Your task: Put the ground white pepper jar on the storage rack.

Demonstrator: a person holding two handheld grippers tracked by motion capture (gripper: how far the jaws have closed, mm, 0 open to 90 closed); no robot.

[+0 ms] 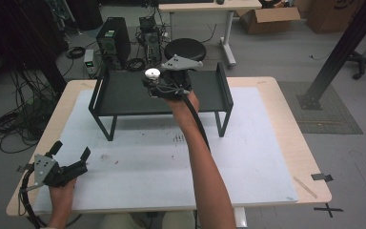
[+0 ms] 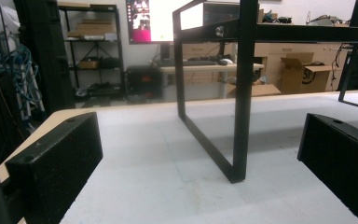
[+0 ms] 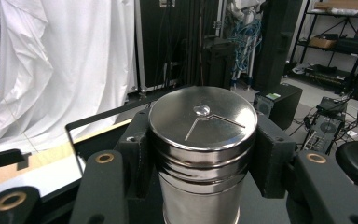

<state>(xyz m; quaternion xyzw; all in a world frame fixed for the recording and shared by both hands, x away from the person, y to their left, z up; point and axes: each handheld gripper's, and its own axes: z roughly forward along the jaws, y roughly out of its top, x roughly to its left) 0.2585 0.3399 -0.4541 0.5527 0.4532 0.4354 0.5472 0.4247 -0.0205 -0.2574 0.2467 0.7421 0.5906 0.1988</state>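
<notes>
- The table, pale wood under a white mat, spans the high view; the left gripper view shows the same mat from just above its surface, running away to the far edge.
- A black metal rack stands on the far half of the table, a flat shelf with raised ends on thin legs. From above, its whole tray-like top is visible; the left gripper view instead catches one leg frame from low down and the shelf's underside edge across the top.
- The right gripper, carried on an outstretched forearm, hangs over the middle of the rack's shelf, towards its far side. Its jaws are clamped on a steel canister.
- The left gripper rests at the near left corner of the table, well apart from the rack. Its two black jaws stand wide apart with nothing between them, which the left gripper view confirms: bare mat lies in the gap.
- The canister appears from above as a small pale disc at the gripper's tip. The right gripper view shows much more: an upright, shiny cylinder with ribbed bands below a flat lid, and a black pad pressed against each side.
- A small stud and two fine creases mark the lid, seen in the right gripper view.
</notes>
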